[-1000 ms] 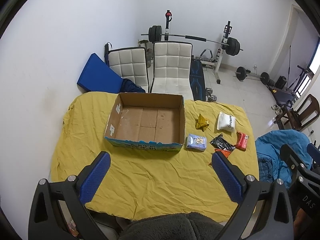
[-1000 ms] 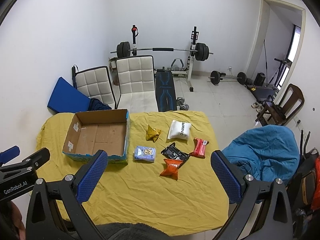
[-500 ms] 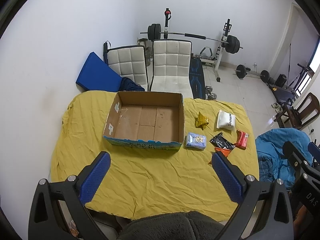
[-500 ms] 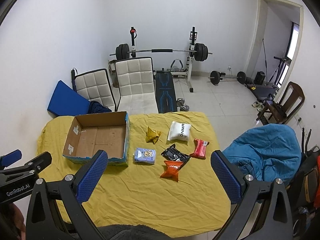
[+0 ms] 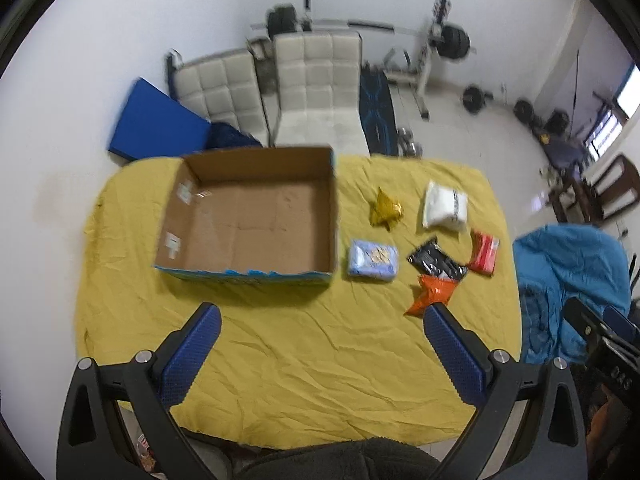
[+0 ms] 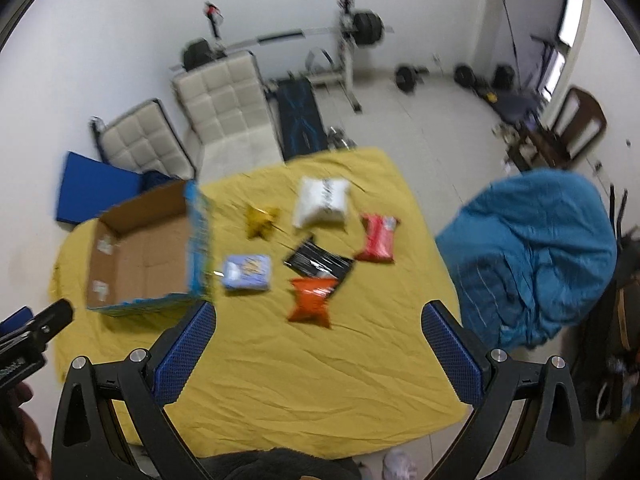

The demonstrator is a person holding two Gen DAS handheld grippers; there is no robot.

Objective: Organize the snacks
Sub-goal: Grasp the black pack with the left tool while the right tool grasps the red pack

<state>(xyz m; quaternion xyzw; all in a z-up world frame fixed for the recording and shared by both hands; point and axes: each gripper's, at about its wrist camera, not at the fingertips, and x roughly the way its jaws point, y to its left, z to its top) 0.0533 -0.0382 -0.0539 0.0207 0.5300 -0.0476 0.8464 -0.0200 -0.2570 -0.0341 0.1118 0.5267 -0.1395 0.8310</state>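
Observation:
An open, empty cardboard box [image 5: 256, 216] [image 6: 140, 252] sits on the yellow-covered table [image 5: 300, 352]. To its right lie several snack packs: a light blue one [image 5: 373, 260] [image 6: 247, 272], a gold one [image 5: 385, 210], a white one [image 5: 445, 210] [image 6: 322, 202], a black one [image 5: 436, 263], a red one [image 5: 484, 253] [image 6: 379, 238] and an orange one [image 5: 434, 293] [image 6: 312, 299]. My left gripper [image 5: 320, 320] hovers open above the table's near side. My right gripper [image 6: 318, 320] is open too, high over the orange pack. Both hold nothing.
Two white padded chairs [image 5: 316, 88] and a blue mat [image 5: 154, 126] stand behind the table. A weight bench and barbell rack [image 5: 424, 52] fill the back of the room. A blue cover [image 6: 532, 252] lies over something right of the table.
Both grippers have moved forward and down toward the table, so the box and snacks look larger. The right view has swung and tilted, with motion blur. Both stay open.

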